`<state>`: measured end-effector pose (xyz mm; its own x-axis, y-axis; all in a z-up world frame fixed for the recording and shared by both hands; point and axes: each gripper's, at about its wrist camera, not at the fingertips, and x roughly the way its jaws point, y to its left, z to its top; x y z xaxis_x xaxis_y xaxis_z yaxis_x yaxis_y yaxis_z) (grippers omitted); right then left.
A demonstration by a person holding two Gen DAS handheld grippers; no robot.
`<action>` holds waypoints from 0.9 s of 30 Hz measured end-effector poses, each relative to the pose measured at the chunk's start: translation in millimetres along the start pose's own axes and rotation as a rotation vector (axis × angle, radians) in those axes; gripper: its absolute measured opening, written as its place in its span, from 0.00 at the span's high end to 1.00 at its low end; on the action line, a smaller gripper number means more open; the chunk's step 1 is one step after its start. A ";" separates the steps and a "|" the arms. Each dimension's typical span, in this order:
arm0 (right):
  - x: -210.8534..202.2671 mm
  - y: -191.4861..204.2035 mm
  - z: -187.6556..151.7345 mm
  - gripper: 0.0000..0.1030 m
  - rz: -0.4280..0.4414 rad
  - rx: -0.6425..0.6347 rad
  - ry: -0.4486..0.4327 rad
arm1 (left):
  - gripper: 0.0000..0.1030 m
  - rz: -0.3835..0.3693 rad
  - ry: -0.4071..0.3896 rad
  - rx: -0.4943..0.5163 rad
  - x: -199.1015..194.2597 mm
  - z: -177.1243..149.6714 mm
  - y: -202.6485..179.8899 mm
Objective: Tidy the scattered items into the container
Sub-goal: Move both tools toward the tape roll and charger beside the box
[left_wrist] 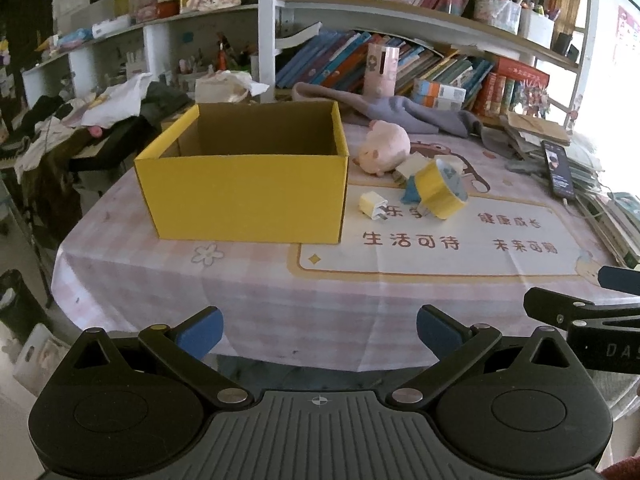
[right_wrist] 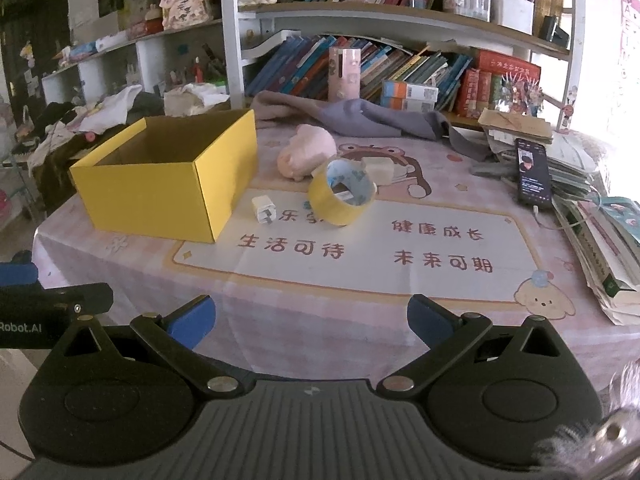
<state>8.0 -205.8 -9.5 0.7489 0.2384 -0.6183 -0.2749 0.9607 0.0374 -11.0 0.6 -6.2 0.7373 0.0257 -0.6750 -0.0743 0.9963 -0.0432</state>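
My left fingers (left_wrist: 319, 334) and my right fingers (right_wrist: 311, 322) both stand spread wide with nothing between them, hanging just off the near edge of the tabletop (left_wrist: 248, 300), side by side; each one's black arm pokes into the other's view at the side. Ahead of both lies a broad bare stretch of pink checked cloth and the printed cream panel — open room right up to the things.

The yellow box (left_wrist: 244, 196) sits open-topped toward the left, its near wall square to my left fingers. Its floor is hidden by that wall from the left; from the right wrist only part of the brown inside shows. Just right of it lies a small white plug (left_wrist: 374, 206), apart from the box. Beside that, a yellow tape roll (left_wrist: 438, 190) stands tilted, propped on something blue I cannot make out. A pale block (right_wrist: 378, 170) sits behind the roll, partly covered by it, and a pink plush (left_wrist: 384, 148) lies just beyond.

Farther back a grey cloth (right_wrist: 360, 118) sprawls across the tabletop's far edge below the bookshelves (right_wrist: 400, 12). At the right edge a phone (right_wrist: 532, 172) rests on stacked books — that side is crowded, and the window glare washes it out.
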 end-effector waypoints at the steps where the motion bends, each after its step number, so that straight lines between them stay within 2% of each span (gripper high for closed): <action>1: 0.2 0.1 0.0 0.00 0.000 0.000 0.000 | 0.00 0.000 0.000 0.000 0.1 0.1 0.0; 15: 9.9 -1.0 4.2 0.00 -0.005 0.007 0.012 | 0.00 -0.029 0.028 -0.008 11.6 3.6 1.4; 27: 28.5 -1.2 25.2 0.00 0.010 -0.033 0.006 | 0.00 -0.047 -0.006 -0.029 21.2 17.8 2.7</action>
<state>44.9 -196.6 -7.4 0.7423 0.2466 -0.6230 -0.3022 0.9531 0.0172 16.4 5.3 -7.5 0.7443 -0.0208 -0.6675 -0.0590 0.9936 -0.0967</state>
